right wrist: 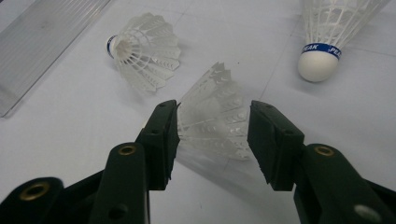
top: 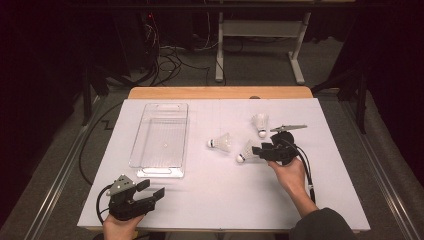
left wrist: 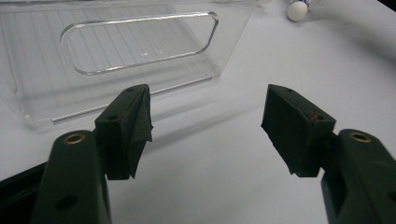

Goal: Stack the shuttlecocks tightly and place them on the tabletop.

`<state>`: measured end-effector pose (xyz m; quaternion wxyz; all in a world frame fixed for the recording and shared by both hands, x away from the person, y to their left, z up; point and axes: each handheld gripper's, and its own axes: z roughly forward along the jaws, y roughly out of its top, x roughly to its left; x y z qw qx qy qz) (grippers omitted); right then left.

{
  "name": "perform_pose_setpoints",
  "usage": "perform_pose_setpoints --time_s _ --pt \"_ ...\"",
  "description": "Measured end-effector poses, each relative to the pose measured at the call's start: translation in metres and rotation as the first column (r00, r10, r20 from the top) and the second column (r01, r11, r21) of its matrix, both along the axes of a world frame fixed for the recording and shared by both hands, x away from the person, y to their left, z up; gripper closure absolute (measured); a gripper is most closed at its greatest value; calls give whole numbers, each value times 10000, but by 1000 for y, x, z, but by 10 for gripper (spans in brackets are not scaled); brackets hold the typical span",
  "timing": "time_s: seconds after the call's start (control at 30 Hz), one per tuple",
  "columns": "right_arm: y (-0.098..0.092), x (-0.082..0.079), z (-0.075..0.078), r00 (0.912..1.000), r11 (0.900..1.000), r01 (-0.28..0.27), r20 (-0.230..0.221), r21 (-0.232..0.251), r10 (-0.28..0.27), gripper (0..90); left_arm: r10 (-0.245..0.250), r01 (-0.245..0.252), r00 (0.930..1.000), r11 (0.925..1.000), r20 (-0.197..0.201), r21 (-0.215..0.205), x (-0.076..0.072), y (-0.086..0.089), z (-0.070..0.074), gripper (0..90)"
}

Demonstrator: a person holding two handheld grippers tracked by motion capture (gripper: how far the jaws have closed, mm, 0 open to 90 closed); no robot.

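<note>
White shuttlecocks (right wrist: 212, 116) with blue-banded corks, clear tray (top: 161, 140), black tongs (right wrist: 212, 140).

Three shuttlecocks lie on the table (top: 210, 200): one (top: 220, 143) nearest the bin, one (top: 247, 150) between the jaws of the right gripper (top: 258, 149), and one (top: 260, 123) farther back. There is one clear bin (top: 161, 140), and it holds nothing. Two grippers are in view, the right one and the left gripper (top: 151, 188), each in one hand, so two hands count as well: the left hand (top: 120, 227) and the right hand (top: 288, 175).
</note>
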<state>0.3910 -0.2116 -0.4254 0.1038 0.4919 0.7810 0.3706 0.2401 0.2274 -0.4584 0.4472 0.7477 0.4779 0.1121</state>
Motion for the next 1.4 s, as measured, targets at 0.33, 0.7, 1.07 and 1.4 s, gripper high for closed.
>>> perform_pose_setpoints --time_s 0.33,0.7,1.07,1.4 --pt "7 4 -2 9996 9995 -241 -160 -205 238 617 -48 47 10000 10000 41 81 -1 -1 1 336" --pt "11 6 -5 9981 9986 -452 -434 -260 440 721 -88 86 9999 9998 84 163 -1 -2 1 337" --pt "9 1 -4 9939 9957 -808 -787 -448 771 835 -88 85 9999 9995 92 294 -2 -3 2 337" --pt "6 0 -6 9898 9929 -1071 -1000 -509 1017 894 -100 97 9999 9993 90 366 -2 -4 1 338"
